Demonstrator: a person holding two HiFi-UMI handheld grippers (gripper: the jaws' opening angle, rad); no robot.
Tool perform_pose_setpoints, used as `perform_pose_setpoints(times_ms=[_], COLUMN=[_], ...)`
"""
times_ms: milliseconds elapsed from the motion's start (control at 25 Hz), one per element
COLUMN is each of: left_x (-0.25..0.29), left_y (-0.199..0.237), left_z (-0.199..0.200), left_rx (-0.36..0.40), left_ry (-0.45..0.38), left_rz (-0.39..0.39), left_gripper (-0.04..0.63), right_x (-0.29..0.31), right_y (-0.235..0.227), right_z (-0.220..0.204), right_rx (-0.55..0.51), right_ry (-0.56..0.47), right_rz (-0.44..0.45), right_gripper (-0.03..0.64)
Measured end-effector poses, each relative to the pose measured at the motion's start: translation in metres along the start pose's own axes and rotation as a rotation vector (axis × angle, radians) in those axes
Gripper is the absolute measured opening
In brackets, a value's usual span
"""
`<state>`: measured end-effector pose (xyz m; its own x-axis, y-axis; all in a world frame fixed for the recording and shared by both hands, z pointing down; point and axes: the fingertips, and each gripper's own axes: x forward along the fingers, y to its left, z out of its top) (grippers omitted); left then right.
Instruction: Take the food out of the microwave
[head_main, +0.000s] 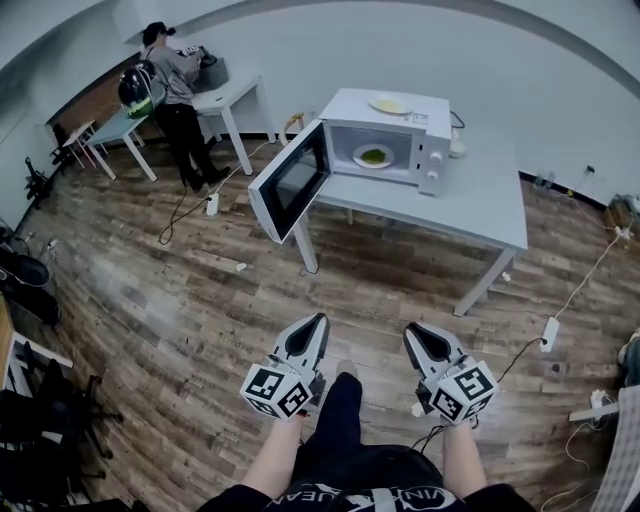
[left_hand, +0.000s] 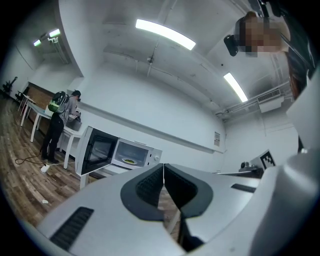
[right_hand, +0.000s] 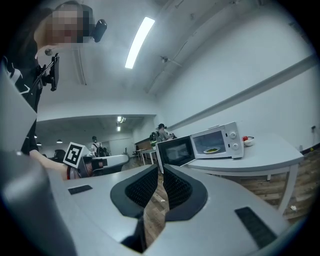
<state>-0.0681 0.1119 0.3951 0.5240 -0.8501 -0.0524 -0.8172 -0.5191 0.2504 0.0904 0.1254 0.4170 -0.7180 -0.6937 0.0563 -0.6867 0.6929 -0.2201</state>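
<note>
Inside the microwave (head_main: 385, 135), whose door (head_main: 290, 182) hangs open, sits the plate of food (head_main: 373, 156) (a second plate (head_main: 389, 104) lies on top of the microwave). Well short of the microwave and its desk (head_main: 470, 200), the left gripper (head_main: 314, 323) and right gripper (head_main: 414, 334) point toward it, each with jaws pressed together on nothing.

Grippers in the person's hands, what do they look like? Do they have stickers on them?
Both the left gripper and the right gripper are smooth light-grey plastic shells with two tapering jaws lined with black ribbed pads. Each carries a white cube printed with black square markers, like pixel stickers. The person wears a black top and dark trousers.
</note>
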Motion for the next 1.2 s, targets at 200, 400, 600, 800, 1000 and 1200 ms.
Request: perform_pose_setpoints(times_ms=[200,400,600,800,1000,1200], left_x=[0.041,0.086,0.123,0.157,0.187,0.212], left_y=[0.022,0.040,0.065,0.091,0.111,0.135], left_z=[0.007,0.011,0.014,0.017,0.018,0.017], left_rx=[-0.005,-0.017,-0.027,-0.038,-0.040,-0.032], left_ry=[-0.012,-0.005,0.009,0.016,0.023,0.037], left_rz=[-0.016,-0.052,-0.069,-0.084,-0.113,-0.135], left_gripper=[0.009,0.009,0.009,0.009,0.011,0.011], right_x=[0.030,0.063,0.096,0.125,0.156,0.197], right_y=[-0.025,-0.055,-0.079,-0.104,-0.126,-0.140], right_z=[0.012,0.022,0.028,0.033,0.038,0.042], right_rx=[-0.012,-0.005,0.002,0.018,0.023,0.017], right_ry=[0.003,0.012,0.020,0.028,0.029,0.021], right_rz=[-0.006,-0.027,-0.038,-0.063,-0.077,-0.063], right_gripper=[0.051,0.051,0.051,0.050,0.051,0.049])
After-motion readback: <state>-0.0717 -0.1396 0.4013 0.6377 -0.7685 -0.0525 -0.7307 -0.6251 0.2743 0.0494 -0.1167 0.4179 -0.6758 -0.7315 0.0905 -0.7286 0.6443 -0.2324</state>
